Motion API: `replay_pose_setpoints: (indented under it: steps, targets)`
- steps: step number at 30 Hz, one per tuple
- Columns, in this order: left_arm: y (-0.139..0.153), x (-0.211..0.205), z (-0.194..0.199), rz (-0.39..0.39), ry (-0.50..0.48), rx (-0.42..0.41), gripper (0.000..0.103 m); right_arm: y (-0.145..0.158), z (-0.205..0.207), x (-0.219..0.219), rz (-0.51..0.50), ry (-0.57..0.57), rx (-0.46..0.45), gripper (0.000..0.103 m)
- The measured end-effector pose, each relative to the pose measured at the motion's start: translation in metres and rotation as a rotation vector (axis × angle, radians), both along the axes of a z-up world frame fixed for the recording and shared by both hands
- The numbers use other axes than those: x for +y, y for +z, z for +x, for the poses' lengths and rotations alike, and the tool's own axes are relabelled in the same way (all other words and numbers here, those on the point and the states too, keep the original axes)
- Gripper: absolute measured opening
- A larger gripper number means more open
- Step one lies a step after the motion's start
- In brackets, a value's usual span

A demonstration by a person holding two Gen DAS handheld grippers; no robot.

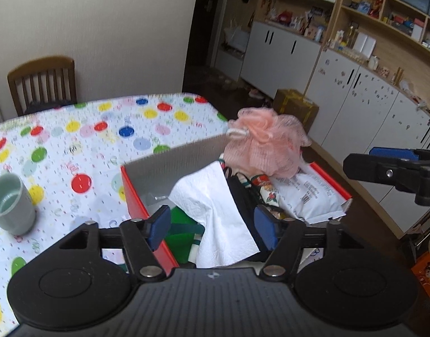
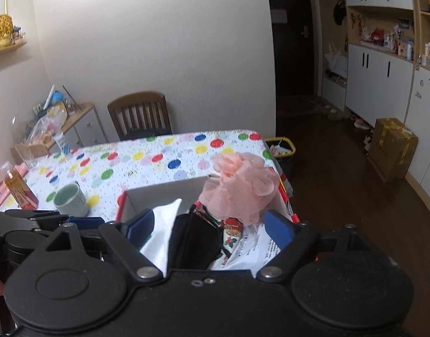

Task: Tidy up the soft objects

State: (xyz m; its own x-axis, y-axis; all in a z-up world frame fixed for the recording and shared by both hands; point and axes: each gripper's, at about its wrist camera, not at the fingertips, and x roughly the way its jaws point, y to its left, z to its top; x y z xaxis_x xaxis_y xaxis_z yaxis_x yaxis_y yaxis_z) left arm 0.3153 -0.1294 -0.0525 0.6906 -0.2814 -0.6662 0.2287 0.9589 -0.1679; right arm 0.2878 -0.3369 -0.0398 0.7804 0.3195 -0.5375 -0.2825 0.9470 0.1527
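A red box (image 1: pixel 136 196) (image 2: pixel 122 199) with grey inner walls stands at the table's near right corner. On top of its pile sits a pink mesh bath puff (image 1: pixel 265 143) (image 2: pixel 243 185). Below it lie a white paper towel (image 1: pixel 215 210) (image 2: pixel 161 230), a black cloth item (image 1: pixel 243 196) (image 2: pixel 195 241), a floral fabric (image 1: pixel 267 193) (image 2: pixel 232 233), a white printed packet (image 1: pixel 310 196) (image 2: pixel 265 244) and something green (image 1: pixel 184 219). My left gripper (image 1: pixel 213 226) hangs open above the box with nothing between its blue pads. My right gripper (image 2: pixel 209 229) is also open and holds nothing; it shows in the left wrist view (image 1: pixel 383 165) at the right.
A pale green mug (image 1: pixel 9 205) (image 2: pixel 70 199) stands on the dotted tablecloth (image 1: pixel 102 140) (image 2: pixel 158 157) left of the box. A bottle of amber drink (image 2: pixel 17 185) is further left. A wooden chair (image 1: pixel 42 84) (image 2: pixel 142 115), white cabinets, a cardboard carton (image 2: pixel 392 146) and a bin (image 2: pixel 282 146) lie beyond.
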Motion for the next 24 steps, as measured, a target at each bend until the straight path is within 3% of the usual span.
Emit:
replay_pose_setpoints:
  steps: [7, 11, 20, 24]
  targets:
    - [0.022, 0.010, -0.027, 0.006, -0.028, -0.095, 0.083, 0.010, -0.036, 0.011, 0.011, -0.038, -0.106, 0.097]
    - [0.031, 0.014, -0.040, 0.018, -0.048, -0.129, 0.083, 0.010, -0.055, 0.012, 0.036, -0.080, -0.164, 0.102]
    - [0.041, 0.027, -0.064, 0.002, -0.079, -0.156, 0.100, 0.004, -0.087, 0.018, 0.065, -0.164, -0.209, 0.103]
    - [0.047, 0.033, -0.073, -0.005, -0.083, -0.177, 0.101, 0.001, -0.096, 0.024, 0.068, -0.184, -0.214, 0.103]
